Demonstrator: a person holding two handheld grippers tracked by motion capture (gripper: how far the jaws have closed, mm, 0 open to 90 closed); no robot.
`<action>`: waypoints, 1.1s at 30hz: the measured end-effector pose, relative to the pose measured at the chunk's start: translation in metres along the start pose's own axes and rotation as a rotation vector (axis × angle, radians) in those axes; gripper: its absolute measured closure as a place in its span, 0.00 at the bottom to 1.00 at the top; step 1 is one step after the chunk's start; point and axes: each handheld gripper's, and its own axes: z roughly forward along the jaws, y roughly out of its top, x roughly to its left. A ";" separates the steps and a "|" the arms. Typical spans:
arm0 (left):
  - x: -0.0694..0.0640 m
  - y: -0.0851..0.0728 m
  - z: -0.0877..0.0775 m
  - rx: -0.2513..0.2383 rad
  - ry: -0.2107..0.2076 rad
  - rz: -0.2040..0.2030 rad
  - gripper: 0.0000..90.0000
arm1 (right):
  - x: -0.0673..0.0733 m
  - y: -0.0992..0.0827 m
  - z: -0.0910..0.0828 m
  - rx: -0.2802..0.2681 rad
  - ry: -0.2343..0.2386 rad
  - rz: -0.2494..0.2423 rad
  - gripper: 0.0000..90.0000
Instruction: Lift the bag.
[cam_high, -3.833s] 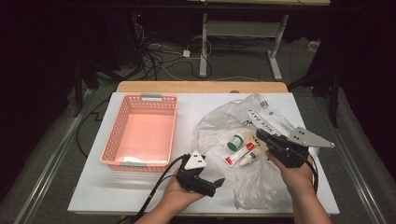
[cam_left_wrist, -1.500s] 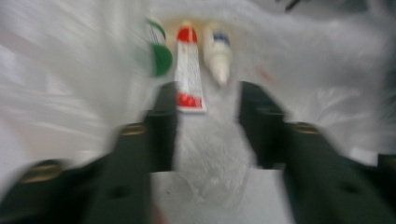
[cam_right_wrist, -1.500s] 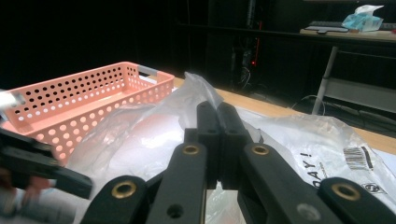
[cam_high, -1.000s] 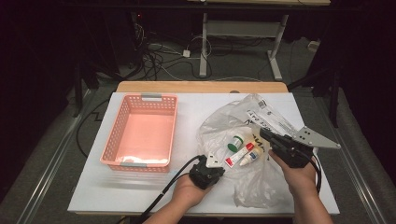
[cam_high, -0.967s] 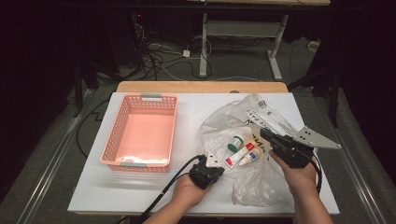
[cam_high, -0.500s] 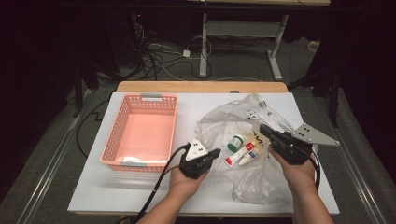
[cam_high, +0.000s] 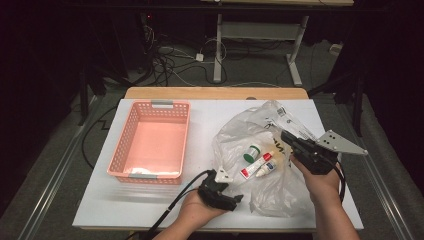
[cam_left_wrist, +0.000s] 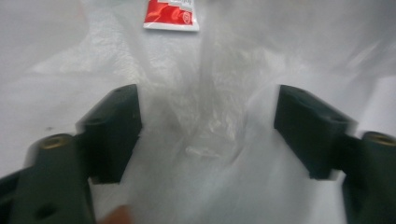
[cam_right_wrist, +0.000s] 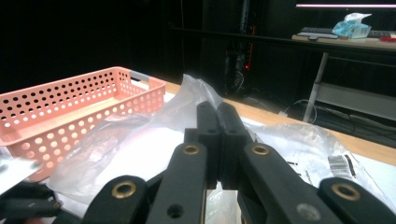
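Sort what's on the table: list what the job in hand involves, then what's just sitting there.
In use:
- clear plastic bag, pinched by the shut right gripper
- left gripper, jaws just opened over the bag's near edge
- red-and-white tube, small white tube, green-capped jar in the bag

Idle:
- pink basket

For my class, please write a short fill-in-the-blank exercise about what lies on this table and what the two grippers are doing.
1. The basket on the table is ____ in colour.
2. The right gripper is shut on the clear plastic ____.
3. The jaws of the left gripper stand ____.
4. The small round jar has a ____ lid.

Missing words: pink; bag; open; green
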 end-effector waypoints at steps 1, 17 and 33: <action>-0.003 -0.001 0.000 -0.007 -0.017 0.031 0.44 | 0.000 -0.001 -0.001 0.002 -0.001 0.004 1.00; 0.029 0.038 -0.039 -0.315 -0.004 -0.046 1.00 | -0.002 0.000 0.001 -0.010 -0.002 0.010 1.00; 0.032 0.103 -0.113 -0.641 0.096 -0.027 0.73 | -0.031 0.120 0.021 -0.196 -0.108 -0.058 1.00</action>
